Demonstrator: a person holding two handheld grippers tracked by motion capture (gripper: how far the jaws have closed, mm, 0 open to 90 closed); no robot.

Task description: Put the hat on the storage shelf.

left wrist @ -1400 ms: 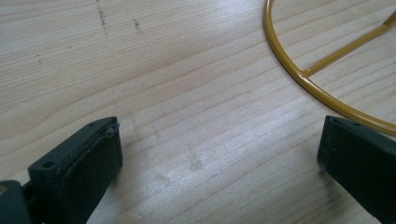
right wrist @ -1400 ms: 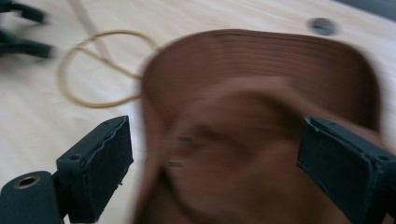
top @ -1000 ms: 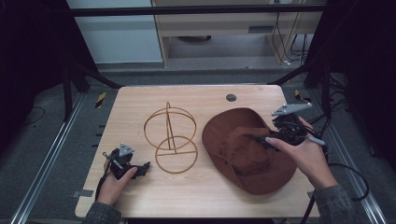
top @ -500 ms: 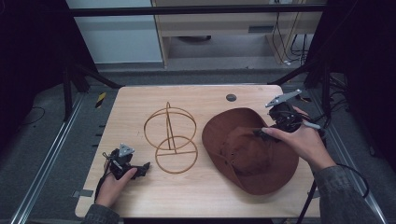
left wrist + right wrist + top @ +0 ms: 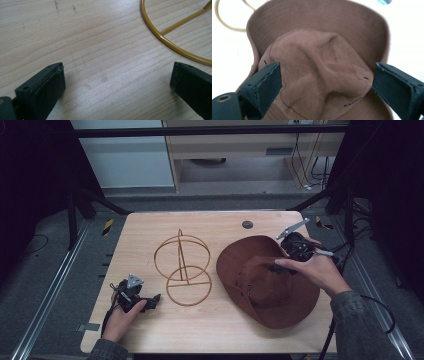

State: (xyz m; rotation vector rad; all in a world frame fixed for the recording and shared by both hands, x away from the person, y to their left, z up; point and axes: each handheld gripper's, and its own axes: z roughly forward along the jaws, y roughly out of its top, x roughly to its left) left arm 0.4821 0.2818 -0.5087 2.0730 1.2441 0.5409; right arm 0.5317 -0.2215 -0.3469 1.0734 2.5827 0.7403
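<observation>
The hat [image 5: 267,280] lies beside the stand [image 5: 182,265], ungrasped; the right gripper [image 5: 324,82] straddles its crown wide open, the left gripper [image 5: 117,82] gapes empty.

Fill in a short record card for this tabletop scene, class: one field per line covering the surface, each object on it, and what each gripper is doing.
Surface: light wooden table
Hat: brown brimmed hat, lying on the right half of the table, crown dented
Stand: gold wire hat stand, upright near the centre, left of the hat
Left gripper: jaws wide open, low over bare wood beside the stand's base ring, holding nothing
Right gripper: jaws wide open on either side of the hat's crown, not closed on it
Small item: dark round disc near the far edge
</observation>
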